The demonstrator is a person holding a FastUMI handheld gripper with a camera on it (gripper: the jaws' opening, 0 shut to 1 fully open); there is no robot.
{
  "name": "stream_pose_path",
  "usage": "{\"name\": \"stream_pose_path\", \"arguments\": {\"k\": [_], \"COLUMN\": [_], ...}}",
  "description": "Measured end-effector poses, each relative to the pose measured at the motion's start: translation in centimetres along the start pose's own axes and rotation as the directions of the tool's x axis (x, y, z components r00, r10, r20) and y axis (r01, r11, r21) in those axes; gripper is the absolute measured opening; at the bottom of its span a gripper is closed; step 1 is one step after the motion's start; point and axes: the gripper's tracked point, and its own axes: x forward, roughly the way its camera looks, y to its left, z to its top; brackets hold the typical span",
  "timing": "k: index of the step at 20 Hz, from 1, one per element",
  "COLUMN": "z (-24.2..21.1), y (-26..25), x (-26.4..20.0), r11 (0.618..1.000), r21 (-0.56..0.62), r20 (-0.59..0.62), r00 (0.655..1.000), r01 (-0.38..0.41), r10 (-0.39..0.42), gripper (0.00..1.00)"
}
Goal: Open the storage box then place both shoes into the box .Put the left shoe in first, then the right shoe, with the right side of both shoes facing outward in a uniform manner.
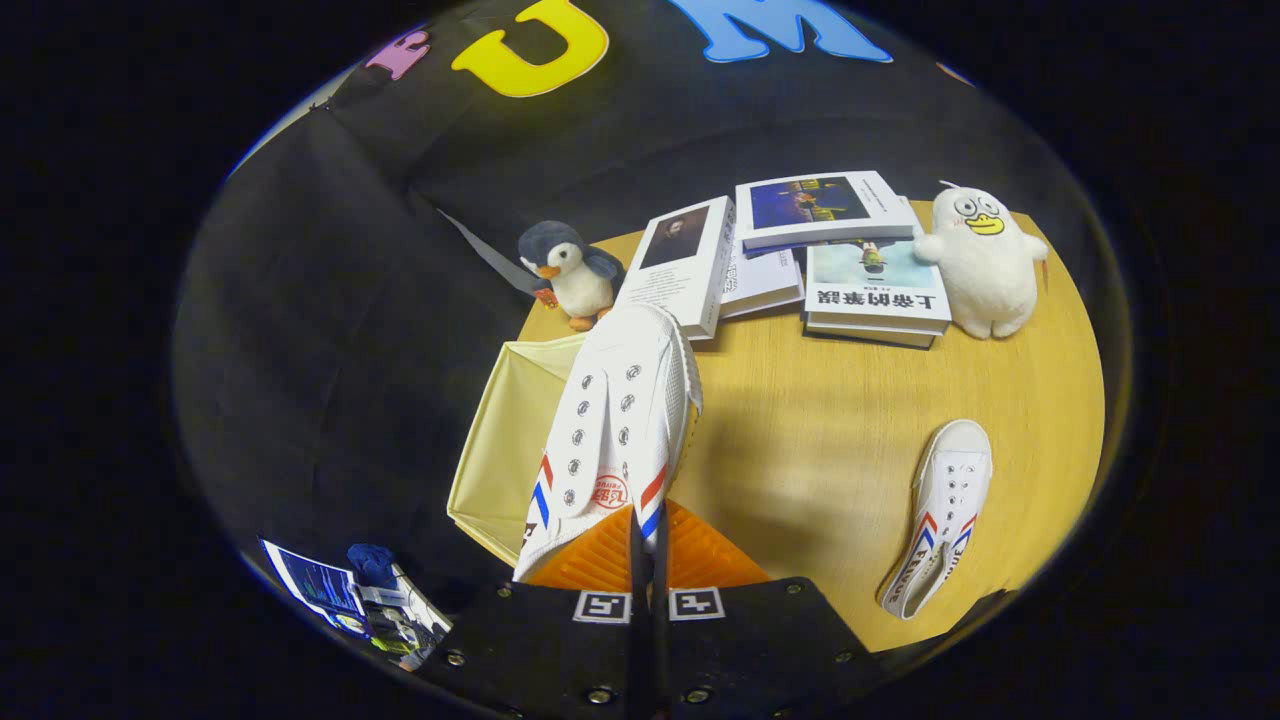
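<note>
A: Item one, the gripper (647, 540). State?

B: Fingers drawn nearly together, clamped on the rear edge of a white canvas shoe (612, 430). Both fingers press the thin material at the shoe's opening.

A: Orientation of that held shoe?

B: Long axis runs straight away from the fingers, toe pointing ahead toward the books. Upper faces the camera: two rows of eyelets, red and blue stripes on each side near the fingers, a red round mark on the tongue. It is lifted off the table and hangs partly over the box.

A: Item two, the storage box (500, 440).

B: Pale yellow fabric, open at the top, standing at the table's near left corner, just left of and under the held shoe.

A: Item three, the second shoe (942, 515).

B: Same make, lying on the wooden table (800, 430) well to the right of the fingers. Long axis tilted, toe pointing away and slightly right, heel toward the table's near edge.

A: Other stock?

B: Far side of the table: penguin plush (568, 270), a spread of books (800, 250), white duck-faced plush (985, 262) at the right end.
</note>
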Motion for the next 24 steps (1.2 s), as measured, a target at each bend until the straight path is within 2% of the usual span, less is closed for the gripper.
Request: {"name": "stream_pose_path", "arguments": {"k": [9,24], "z": [0.8,-0.7], "y": [8.7,12.1], "x": [3.9,12.5], "r11": [0.994,0.996], "r21": [-0.068,-0.083], "r20": [-0.061,-0.189], "r00": [0.995,0.982], "r01": [-0.086,-0.015], "r10": [0.081,-0.001], "gripper": [0.00,0.00]}}
